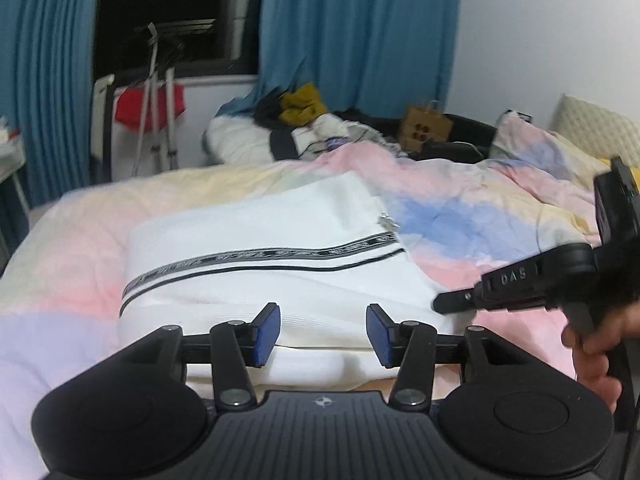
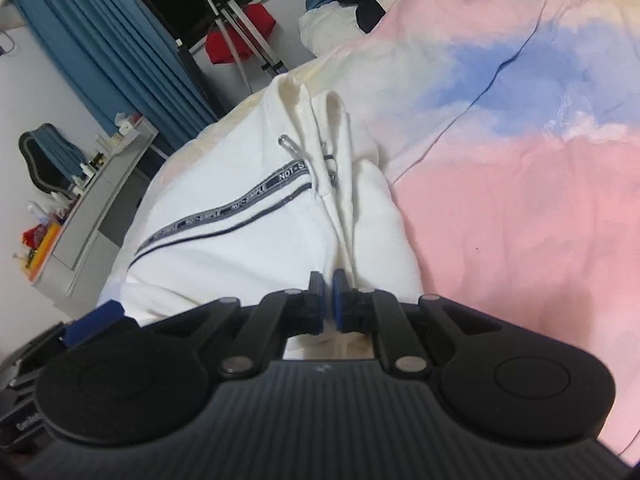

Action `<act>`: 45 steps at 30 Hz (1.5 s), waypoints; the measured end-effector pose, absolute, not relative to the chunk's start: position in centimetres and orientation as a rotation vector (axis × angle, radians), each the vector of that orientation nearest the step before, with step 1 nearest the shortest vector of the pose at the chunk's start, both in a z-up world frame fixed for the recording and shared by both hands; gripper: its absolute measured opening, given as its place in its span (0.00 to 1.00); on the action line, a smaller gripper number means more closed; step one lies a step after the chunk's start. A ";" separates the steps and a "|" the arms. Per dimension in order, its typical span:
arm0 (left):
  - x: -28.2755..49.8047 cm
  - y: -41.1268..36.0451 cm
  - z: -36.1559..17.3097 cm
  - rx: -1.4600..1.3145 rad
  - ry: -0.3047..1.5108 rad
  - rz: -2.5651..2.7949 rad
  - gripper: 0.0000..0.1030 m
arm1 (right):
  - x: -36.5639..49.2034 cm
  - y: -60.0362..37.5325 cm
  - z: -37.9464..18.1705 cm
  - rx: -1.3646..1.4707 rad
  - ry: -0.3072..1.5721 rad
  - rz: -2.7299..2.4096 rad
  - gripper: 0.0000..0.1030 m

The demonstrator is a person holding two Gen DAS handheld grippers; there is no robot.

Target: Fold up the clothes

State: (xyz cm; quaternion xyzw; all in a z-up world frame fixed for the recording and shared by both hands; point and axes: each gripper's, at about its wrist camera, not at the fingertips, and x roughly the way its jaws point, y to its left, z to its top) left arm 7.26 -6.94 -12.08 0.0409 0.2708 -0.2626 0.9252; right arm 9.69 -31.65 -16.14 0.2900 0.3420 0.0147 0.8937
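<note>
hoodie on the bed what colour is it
White hoodie with a dark lettered stripe and thin line across it; right wrist view shows it best.

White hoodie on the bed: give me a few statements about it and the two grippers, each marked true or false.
1. The white hoodie lies on a pastel duvet. True.
2. The left gripper has its fingers closed on the fabric. False: its fingers are spread apart above the hoodie's near edge.
3. The right gripper has its fingers nearly together at a fold of the hoodie. True.
4. The hoodie's stripe is red. False: it is a dark band with lettering and a thin dark line.
</note>
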 end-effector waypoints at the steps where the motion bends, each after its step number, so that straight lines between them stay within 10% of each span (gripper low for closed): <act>1: 7.3 -6.5 -11.9 0.075 0.562 -0.532 0.55 | 9.6 -31.7 -15.8 0.608 0.690 0.038 0.10; 11: 12.2 -1.9 -10.9 -0.031 0.629 -0.438 0.84 | 8.5 -34.3 -13.9 0.651 0.543 -0.008 0.15; 15: 15.1 1.0 -11.5 -0.113 0.688 -0.352 0.94 | 10.4 -35.3 -15.0 0.674 0.577 -0.025 0.84; 16: 15.8 1.7 -11.7 -0.135 0.703 -0.327 0.94 | 11.2 -35.5 -15.5 0.687 0.596 -0.014 0.87; 35: 19.2 5.3 -15.9 -0.285 0.826 -0.277 0.97 | 18.9 -33.2 -19.6 0.674 0.711 0.246 0.89; 40: 17.6 4.1 -15.2 -0.247 0.785 -0.246 0.77 | 18.4 -32.0 -19.5 0.618 0.668 0.160 0.47; 45: 16.0 3.9 -13.5 -0.240 0.724 -0.217 0.42 | 16.6 -30.4 -16.6 0.539 0.575 0.139 0.37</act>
